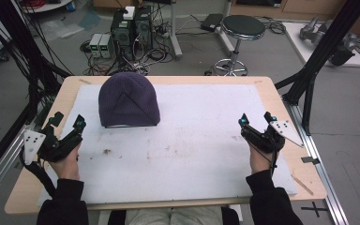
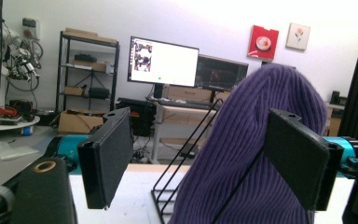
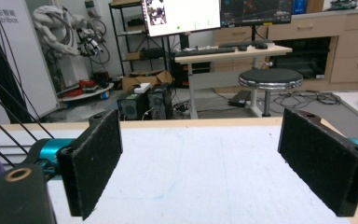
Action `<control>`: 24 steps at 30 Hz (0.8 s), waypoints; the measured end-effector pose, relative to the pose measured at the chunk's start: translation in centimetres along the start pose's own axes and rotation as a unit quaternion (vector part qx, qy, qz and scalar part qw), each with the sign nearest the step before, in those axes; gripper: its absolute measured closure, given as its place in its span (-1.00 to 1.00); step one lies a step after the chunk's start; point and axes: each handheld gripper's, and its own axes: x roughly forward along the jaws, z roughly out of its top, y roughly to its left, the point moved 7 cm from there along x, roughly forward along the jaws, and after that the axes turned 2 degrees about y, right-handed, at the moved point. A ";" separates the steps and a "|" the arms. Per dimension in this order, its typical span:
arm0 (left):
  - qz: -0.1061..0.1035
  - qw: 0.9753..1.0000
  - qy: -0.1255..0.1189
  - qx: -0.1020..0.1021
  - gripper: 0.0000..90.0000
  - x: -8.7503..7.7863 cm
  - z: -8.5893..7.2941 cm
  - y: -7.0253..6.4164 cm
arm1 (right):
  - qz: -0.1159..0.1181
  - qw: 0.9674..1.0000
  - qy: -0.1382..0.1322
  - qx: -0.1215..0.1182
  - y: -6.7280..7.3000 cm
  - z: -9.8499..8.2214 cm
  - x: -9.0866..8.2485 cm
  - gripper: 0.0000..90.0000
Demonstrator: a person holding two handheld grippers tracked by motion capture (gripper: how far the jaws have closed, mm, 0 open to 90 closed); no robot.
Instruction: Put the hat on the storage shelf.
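High view: the purple ribbed knit beanie sits upper left on the table, on a black wire stand; left gripper nearest.

Left gripper view: fingers apart; careless closing could snag the wire.

Right gripper view: right gripper fingers apart, empty.

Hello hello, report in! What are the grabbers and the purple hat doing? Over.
Left gripper open, right gripper open, both empty. Purple knit beanie sits on a black wire stand, ahead of the left gripper, untouched. White mat bare between them.
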 end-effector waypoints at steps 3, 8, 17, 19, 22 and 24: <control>0.003 1.000 0.003 0.001 -0.46 -0.3 -0.3 0.1 | -0.005 1.000 0.009 0.000 -0.3 -0.7 0.0 -0.71; 0.009 1.000 0.007 0.000 -0.46 -0.9 -0.5 0.4 | -0.014 1.000 0.016 -0.003 -0.7 -1.4 -0.2 -0.71; 0.012 1.000 0.026 0.010 -0.46 -1.6 -1.5 0.7 | -0.018 0.999 0.025 -0.011 -0.9 -2.4 -0.5 -0.70; 0.013 0.999 0.031 0.010 -0.46 -1.7 -1.8 0.8 | -0.017 0.999 0.029 -0.011 -1.0 -2.7 -0.6 -0.70; 0.011 0.999 0.038 0.010 -0.46 -1.8 -2.2 0.8 | -0.016 0.999 0.033 -0.018 -1.1 -3.1 -0.6 -0.68; 0.006 0.999 0.046 0.009 -0.46 -1.8 -2.7 0.7 | -0.017 0.999 0.036 -0.018 -1.2 -3.4 -0.7 -0.68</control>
